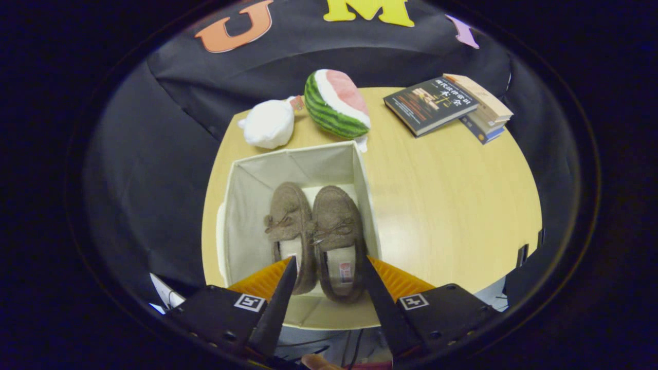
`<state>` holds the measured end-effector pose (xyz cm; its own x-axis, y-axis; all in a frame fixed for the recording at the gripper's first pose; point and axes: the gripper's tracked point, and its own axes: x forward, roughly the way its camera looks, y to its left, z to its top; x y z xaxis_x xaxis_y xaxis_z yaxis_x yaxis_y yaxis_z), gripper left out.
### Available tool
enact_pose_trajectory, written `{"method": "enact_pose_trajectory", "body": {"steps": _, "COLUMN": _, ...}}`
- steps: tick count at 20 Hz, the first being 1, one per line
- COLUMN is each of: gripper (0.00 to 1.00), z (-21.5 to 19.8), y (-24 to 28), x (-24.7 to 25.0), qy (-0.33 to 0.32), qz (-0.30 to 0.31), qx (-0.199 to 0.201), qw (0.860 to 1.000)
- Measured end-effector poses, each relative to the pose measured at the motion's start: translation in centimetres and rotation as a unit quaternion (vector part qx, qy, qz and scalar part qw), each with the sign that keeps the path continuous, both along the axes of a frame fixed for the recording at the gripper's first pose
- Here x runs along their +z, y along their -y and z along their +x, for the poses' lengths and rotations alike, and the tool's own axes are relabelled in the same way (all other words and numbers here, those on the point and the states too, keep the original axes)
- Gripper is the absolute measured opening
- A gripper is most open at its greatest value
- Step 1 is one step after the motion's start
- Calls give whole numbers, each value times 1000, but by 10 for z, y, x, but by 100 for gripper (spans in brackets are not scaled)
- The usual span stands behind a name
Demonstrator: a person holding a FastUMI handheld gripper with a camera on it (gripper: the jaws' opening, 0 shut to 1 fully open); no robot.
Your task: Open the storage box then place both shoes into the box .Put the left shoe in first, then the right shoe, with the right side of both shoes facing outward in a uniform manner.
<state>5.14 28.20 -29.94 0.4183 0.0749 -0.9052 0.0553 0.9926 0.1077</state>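
Observation:
A cream fabric storage box (241, 205) stands open on the round wooden table (452, 205). Two brown moccasin shoes lie side by side inside it, toes pointing away from me. The left one (289, 221) is nearer the box's middle. The right one (336, 231) lies against the box's right wall. My gripper (327, 264) hovers above the box's near edge with its fingers spread apart. The heel of the right shoe shows in the gap between the fingers, lower down in the box, and neither finger touches it.
Beyond the box lie a white plush toy (268, 123) and a watermelon-slice plush (336, 103). A stack of books (447, 105) rests at the table's far right. Bare tabletop stretches to the right of the box.

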Motion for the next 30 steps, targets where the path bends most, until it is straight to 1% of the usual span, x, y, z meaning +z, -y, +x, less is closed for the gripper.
{"method": "enact_pose_trajectory", "body": {"steps": 1, "gripper": 83, "z": -4, "y": 3, "x": 15, "qy": 16, "qz": 2, "qx": 5, "qw": 1000}}
{"method": "enact_pose_trajectory", "body": {"steps": 3, "gripper": 85, "z": -10, "y": 13, "x": 42, "qy": 54, "qz": 2, "qx": 12, "qw": 998}}
{"method": "enact_pose_trajectory", "body": {"steps": 4, "gripper": 90, "z": -14, "y": 23, "x": 54, "qy": 70, "qz": -7, "qx": 14, "qw": 997}}
{"method": "enact_pose_trajectory", "body": {"steps": 5, "gripper": 98, "z": -18, "y": 34, "x": 69, "qy": 91, "qz": -13, "qx": 15, "qw": 996}}
{"method": "enact_pose_trajectory", "body": {"steps": 8, "gripper": 97, "z": -22, "y": 71, "x": 111, "qy": 154, "qz": -31, "qx": 13, "qw": 987}}
{"method": "enact_pose_trajectory", "body": {"steps": 12, "gripper": 96, "z": -33, "y": 122, "x": 172, "qy": 246, "qz": -54, "qx": 32, "qw": 967}}
{"method": "enact_pose_trajectory", "body": {"steps": 16, "gripper": 96, "z": -52, "y": 174, "x": 227, "qy": 332, "qz": -70, "qx": 38, "qw": 940}}
{"method": "enact_pose_trajectory", "body": {"steps": 18, "gripper": 96, "z": -62, "y": 201, "x": 254, "qy": 376, "qz": -84, "qx": 38, "qw": 922}}
{"method": "enact_pose_trajectory", "body": {"steps": 22, "gripper": 96, "z": -87, "y": 238, "x": 302, "qy": 477, "qz": -84, "qx": 51, "qw": 873}}
{"method": "enact_pose_trajectory", "body": {"steps": 25, "gripper": 96, "z": -101, "y": 249, "x": 313, "qy": 528, "qz": -78, "qx": 73, "qw": 842}}
{"method": "enact_pose_trajectory", "body": {"steps": 26, "gripper": 96, "z": -108, "y": 256, "x": 315, "qy": 536, "qz": -80, "qx": 77, "qw": 837}}
{"method": "enact_pose_trajectory", "body": {"steps": 27, "gripper": 96, "z": -115, "y": 257, "x": 312, "qy": 538, "qz": -76, "qx": 81, "qw": 835}}
{"method": "enact_pose_trajectory", "body": {"steps": 29, "gripper": 96, "z": -129, "y": 263, "x": 313, "qy": 543, "qz": -66, "qx": 78, "qw": 833}}
{"method": "enact_pose_trajectory", "body": {"steps": 30, "gripper": 96, "z": -135, "y": 264, "x": 317, "qy": 550, "qz": -65, "qx": 78, "qw": 829}}
